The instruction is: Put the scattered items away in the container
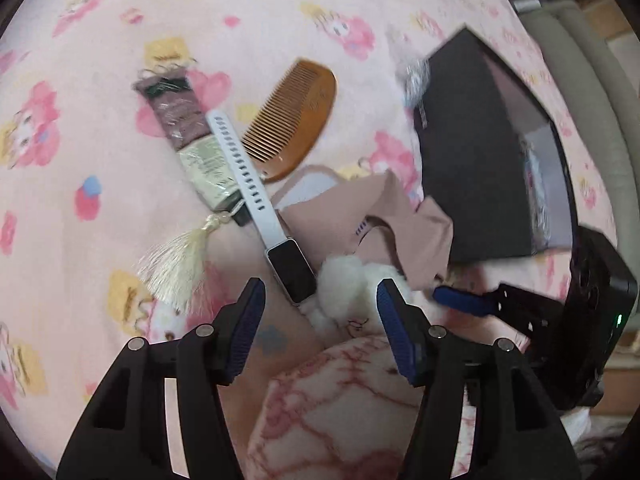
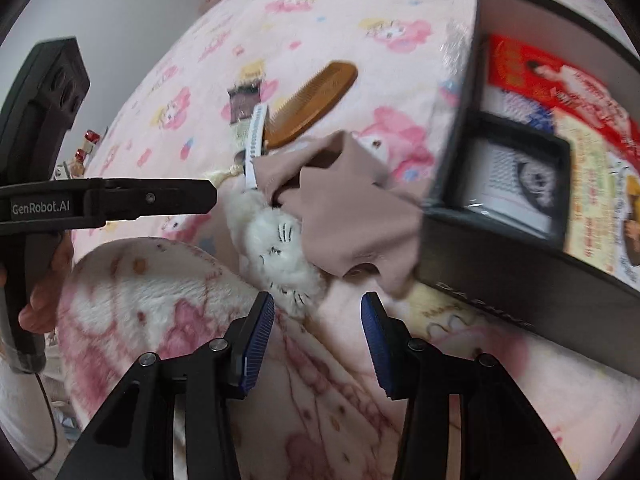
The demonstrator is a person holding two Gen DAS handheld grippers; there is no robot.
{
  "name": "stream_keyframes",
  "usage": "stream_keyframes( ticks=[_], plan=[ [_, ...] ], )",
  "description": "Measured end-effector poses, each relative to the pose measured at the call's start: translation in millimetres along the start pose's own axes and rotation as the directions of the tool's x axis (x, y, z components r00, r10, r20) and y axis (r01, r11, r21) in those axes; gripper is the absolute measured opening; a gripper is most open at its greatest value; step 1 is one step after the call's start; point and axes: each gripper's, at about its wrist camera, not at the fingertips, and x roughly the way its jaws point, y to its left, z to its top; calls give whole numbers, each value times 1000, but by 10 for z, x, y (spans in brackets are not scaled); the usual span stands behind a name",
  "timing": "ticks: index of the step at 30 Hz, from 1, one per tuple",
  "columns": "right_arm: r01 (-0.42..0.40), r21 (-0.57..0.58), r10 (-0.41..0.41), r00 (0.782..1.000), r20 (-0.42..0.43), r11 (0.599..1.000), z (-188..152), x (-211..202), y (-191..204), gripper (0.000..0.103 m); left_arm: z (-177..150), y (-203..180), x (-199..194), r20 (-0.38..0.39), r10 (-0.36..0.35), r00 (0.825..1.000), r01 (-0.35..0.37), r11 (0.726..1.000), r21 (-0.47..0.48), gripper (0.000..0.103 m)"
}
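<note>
Left tongs (image 1: 320, 292), right tongs (image 2: 318, 306) released, ribbed pads; fluffy plush (image 2: 280, 256), toothed wooden comb (image 1: 290, 120).

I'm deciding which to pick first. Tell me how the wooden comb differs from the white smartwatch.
The wooden comb is brown, broad and curved, with a row of fine teeth; the smartwatch is a long narrow white strap with holes, ending in a dark screen. The comb lies bare on the pink blanket; the watch lies across a tasselled packet, its screen end against a white plush toy. Both lie outside the black box.
</note>
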Motion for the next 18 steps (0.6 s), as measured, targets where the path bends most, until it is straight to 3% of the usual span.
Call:
stream_keyframes(
  ticks=[4,6,7,9,14,18],
  plan=[
    [-71,89,74,997,-29,994,60,166,-158,49,117,-2,293,-120,-84,989,89,995,35,61],
    [-59,63,60,998,-10,996,60,192,-143,50,154,-6,346,-149,-127,981,135,990,40,61],
    [-60,62,61,998,-6,996,62,196,-137,50,157,-34,345,-152,-131,980,141,988,55,58],
    [-76,56,76,997,3,996,74,191,-120,48,142,-103,387,-168,-121,978,137,986,90,40],
    [-131,46,130,991,28,990,69,186,-27,24,81,-192,318,-130,-91,987,107,986,127,31],
    [-109,24,107,992,62,994,30,95,42,23,-30,-397,147,-56,-36,998,46,980,191,30]
  ],
)
